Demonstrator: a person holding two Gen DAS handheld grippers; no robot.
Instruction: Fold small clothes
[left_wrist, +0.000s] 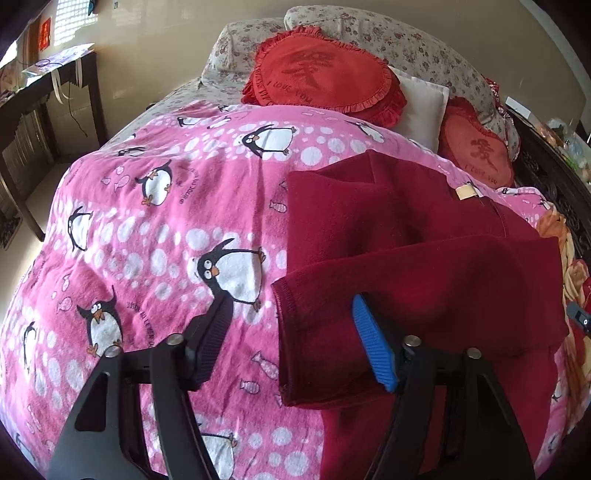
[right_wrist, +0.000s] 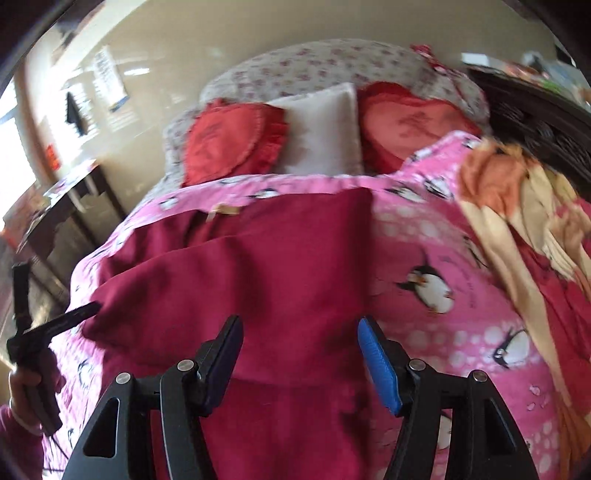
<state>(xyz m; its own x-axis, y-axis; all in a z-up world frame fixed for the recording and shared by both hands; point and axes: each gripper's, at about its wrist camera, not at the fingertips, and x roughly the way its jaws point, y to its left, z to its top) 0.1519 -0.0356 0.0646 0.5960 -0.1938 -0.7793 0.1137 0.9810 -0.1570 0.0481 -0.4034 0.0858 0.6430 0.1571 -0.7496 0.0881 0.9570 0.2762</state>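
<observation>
A dark red garment (left_wrist: 406, 251) lies partly folded on a pink penguin blanket (left_wrist: 147, 221), with a sleeve folded across it. My left gripper (left_wrist: 291, 325) is open and empty, its fingers straddling the sleeve's hemmed left end. In the right wrist view the same garment (right_wrist: 240, 266) lies ahead. My right gripper (right_wrist: 299, 339) is open and empty above the garment's near part. The left gripper (right_wrist: 70, 321) shows at the garment's left edge in the right wrist view. The right wrist view is blurred.
Red heart cushions (left_wrist: 321, 74) and a white pillow (left_wrist: 424, 107) lie at the head of the bed. An orange patterned quilt (right_wrist: 524, 206) lies on the right. A dark desk (left_wrist: 48, 85) stands to the left beside the bed.
</observation>
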